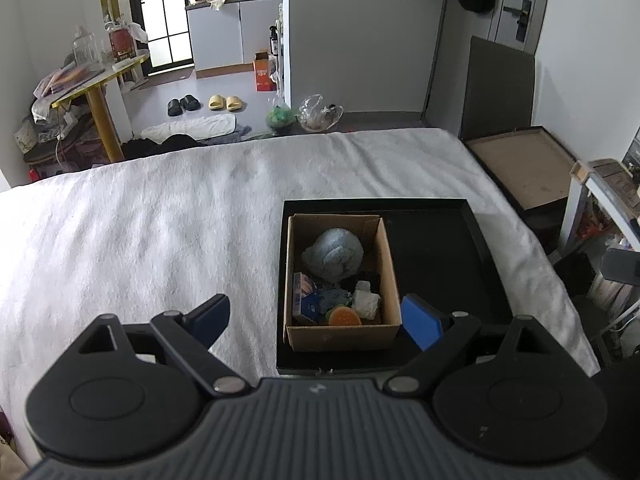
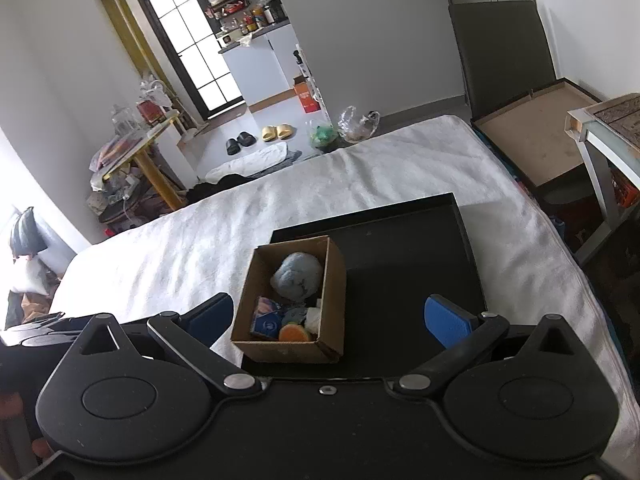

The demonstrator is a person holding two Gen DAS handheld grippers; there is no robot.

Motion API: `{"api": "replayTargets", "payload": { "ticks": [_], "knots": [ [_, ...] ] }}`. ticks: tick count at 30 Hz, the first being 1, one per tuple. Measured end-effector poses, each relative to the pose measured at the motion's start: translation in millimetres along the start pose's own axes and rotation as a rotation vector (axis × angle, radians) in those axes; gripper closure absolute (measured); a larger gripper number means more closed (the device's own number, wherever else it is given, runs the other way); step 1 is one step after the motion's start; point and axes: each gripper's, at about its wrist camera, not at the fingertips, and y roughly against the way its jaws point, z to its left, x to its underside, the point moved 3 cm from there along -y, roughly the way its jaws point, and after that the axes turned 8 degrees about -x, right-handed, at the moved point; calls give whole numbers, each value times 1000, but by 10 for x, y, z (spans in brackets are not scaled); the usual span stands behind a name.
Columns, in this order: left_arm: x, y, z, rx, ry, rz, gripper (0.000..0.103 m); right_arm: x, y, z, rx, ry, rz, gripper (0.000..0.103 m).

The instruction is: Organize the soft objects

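An open cardboard box (image 1: 384, 276) (image 2: 334, 280) stands in the left part of a black tray (image 1: 436, 248) (image 2: 400, 256) on a white-covered bed. Inside lie a blue-grey plush ball (image 1: 334, 254) (image 2: 297, 276), an orange sponge (image 1: 344, 317) (image 2: 293, 334), a white crumpled piece (image 1: 366, 300), a blue packet (image 2: 267, 325) and other small items. My left gripper (image 1: 318, 318) is open and empty, hovering just in front of the box. My right gripper (image 2: 330, 318) is open and empty, near the box's front.
The white bed cover (image 1: 160, 232) spreads left of the tray. A brown open case (image 1: 528, 168) and a side table (image 2: 608, 128) stand to the right. A yellow-legged table (image 1: 96, 96), slippers (image 1: 222, 102) and bags sit on the floor beyond.
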Motion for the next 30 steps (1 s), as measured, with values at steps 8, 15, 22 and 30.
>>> {"api": "replayTargets", "payload": {
  "ticks": [8,15,22,30],
  "knots": [
    [110,285,53,12,7,-28,11,81,232,95,-4,11,-29,0],
    [228,498,71,26,6,-40,11,170,424,256,-21,63,-35,0],
    [296,648,61,58,0,-41,11,227,582,323,-50,53,-37,0],
    [314,834,42,70,-5,-69,11,260,768,369,-69,54,-48,0]
  ]
}}
